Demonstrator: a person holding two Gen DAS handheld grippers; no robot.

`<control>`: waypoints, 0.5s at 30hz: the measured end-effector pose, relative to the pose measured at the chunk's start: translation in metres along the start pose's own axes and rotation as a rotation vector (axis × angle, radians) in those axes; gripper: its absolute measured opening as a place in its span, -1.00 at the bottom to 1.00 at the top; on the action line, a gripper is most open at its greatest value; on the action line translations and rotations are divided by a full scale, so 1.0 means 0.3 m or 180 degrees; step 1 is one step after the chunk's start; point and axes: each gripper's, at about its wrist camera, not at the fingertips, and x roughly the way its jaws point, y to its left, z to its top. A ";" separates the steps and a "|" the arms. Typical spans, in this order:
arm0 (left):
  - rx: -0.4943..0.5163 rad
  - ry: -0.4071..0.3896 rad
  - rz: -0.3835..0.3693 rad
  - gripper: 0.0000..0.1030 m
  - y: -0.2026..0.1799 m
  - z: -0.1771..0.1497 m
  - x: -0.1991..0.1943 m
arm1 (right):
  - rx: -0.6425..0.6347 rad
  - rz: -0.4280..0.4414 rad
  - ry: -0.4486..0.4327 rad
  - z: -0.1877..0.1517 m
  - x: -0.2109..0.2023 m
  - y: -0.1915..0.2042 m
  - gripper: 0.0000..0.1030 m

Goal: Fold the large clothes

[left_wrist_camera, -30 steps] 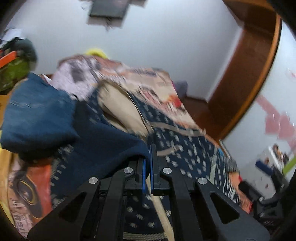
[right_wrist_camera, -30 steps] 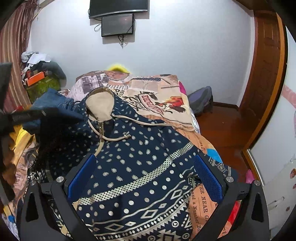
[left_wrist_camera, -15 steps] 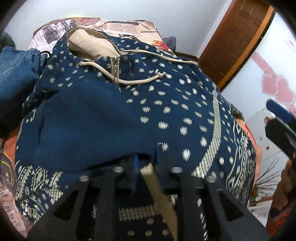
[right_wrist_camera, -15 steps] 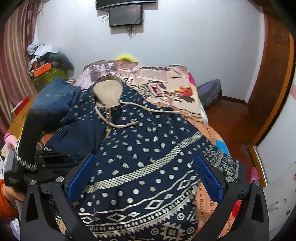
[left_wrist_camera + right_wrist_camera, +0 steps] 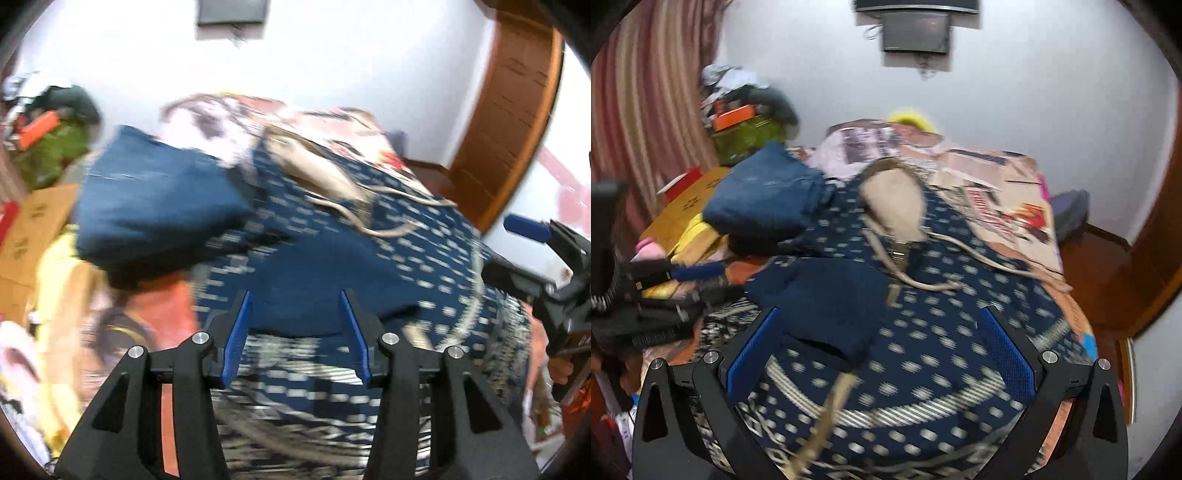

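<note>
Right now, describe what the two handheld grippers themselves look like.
Both are matte black, angular frames with triangular cutouts and round silver screw heads. The left gripper carries thin blue pads on the inner finger faces; the right gripper has wider, textured blue pads. No cables or markings are visible.

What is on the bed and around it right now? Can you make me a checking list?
Surface: bed with a printed cover.
Job's things: navy patterned hoodie lying flat, one sleeve folded across its front.
Clutter: folded jeans by the hood; cardboard box; green pile.
Grippers: left gripper open, empty; right gripper open, empty.
Cables: wires under the wall screen.
Surroundings: striped curtain, wooden door.
</note>
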 end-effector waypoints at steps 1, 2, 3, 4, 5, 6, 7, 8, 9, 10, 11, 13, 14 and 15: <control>-0.0058 -0.0049 0.0101 -0.04 0.051 -0.002 -0.026 | -0.0041 0.0038 0.0021 0.006 0.018 0.019 1.00; -0.0098 -0.0063 0.0152 0.00 0.078 0.002 -0.027 | -0.0094 0.0075 0.0050 0.014 0.039 0.042 1.00; -0.0157 -0.0080 0.0223 0.02 0.122 -0.003 -0.043 | -0.0186 0.0122 0.0096 0.025 0.073 0.078 1.00; -0.0193 -0.0086 0.0276 0.02 0.151 -0.006 -0.045 | -0.0242 0.0157 0.0119 0.027 0.090 0.101 1.00; -0.0237 -0.0087 0.0354 0.02 0.189 -0.014 -0.052 | -0.0303 0.0195 0.0150 0.032 0.112 0.125 1.00; -0.0265 -0.0081 0.0407 0.02 0.215 -0.020 -0.049 | -0.0379 0.0242 0.0209 0.037 0.148 0.159 1.00; -0.0305 -0.0066 0.0463 0.02 0.247 -0.034 -0.052 | -0.0423 0.0292 0.0256 0.041 0.174 0.179 1.00; -0.0348 -0.0045 0.0500 0.02 0.276 -0.048 -0.052 | -0.0461 0.0347 0.0314 0.043 0.200 0.198 0.98; -0.0381 -0.0026 0.0519 0.02 0.290 -0.060 -0.042 | -0.0489 0.0382 0.0368 0.042 0.223 0.216 0.95; -0.0429 0.0010 0.0541 0.02 0.318 -0.077 -0.039 | -0.0520 0.0420 0.0445 0.039 0.252 0.236 0.93; -0.0449 0.0035 0.0552 0.02 0.331 -0.088 -0.032 | -0.0553 0.0445 0.0508 0.036 0.279 0.255 0.90; -0.0487 0.0098 0.0569 0.03 0.354 -0.113 -0.012 | -0.0639 0.0473 0.0641 0.024 0.339 0.293 0.87; -0.0506 0.0137 0.0569 0.02 0.362 -0.127 0.001 | -0.0666 0.0481 0.0706 0.022 0.362 0.306 0.84; -0.0521 0.0165 0.0563 0.02 0.363 -0.140 0.008 | -0.0688 0.0493 0.0783 0.015 0.393 0.319 0.80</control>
